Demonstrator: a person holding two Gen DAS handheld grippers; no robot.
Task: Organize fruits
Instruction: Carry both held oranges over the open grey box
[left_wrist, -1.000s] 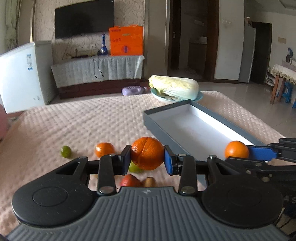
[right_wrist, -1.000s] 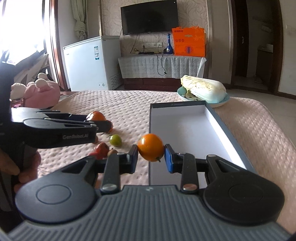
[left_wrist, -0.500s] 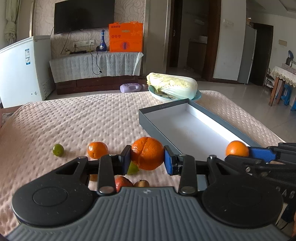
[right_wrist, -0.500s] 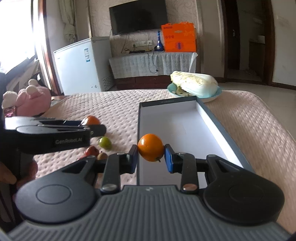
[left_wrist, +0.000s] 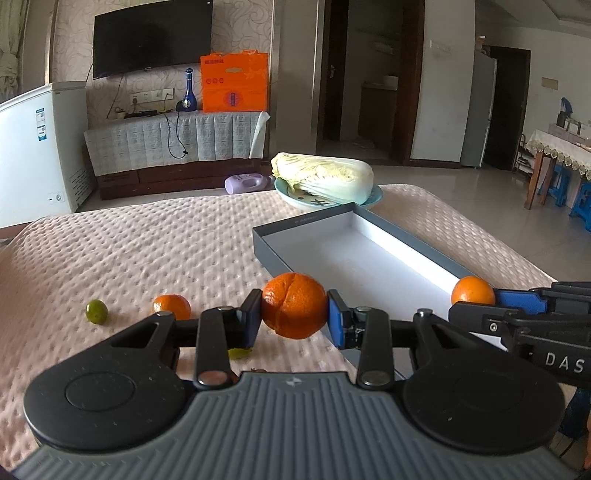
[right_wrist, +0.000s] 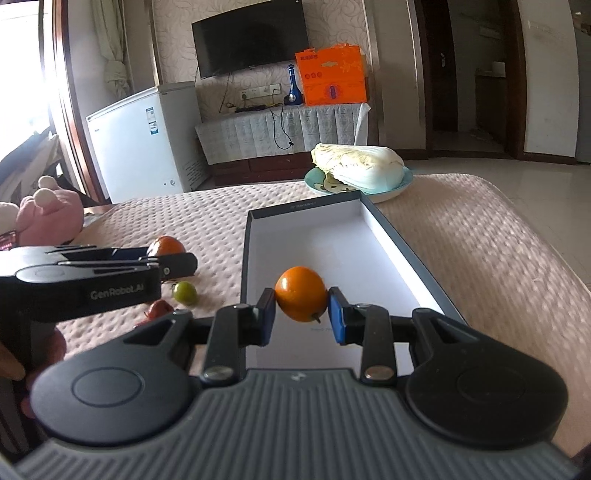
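Quilted pink dimpled cover over the tabletop carries a shallow rectangular grey box with a white floor. Left gripper fingers clamp a creased, round orange beside the box's near corner; right gripper fingers clamp a smooth, smaller orange fruit above the box floor.

Open box floor bare; cabbage plate (far end) blocks beyond.

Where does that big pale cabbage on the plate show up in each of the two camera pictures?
Left wrist view: cabbage at upper centre, just behind the grey box.
Right wrist view: cabbage upper right of centre, behind the same box.
Shared landmark: orange bag beneath the TV.
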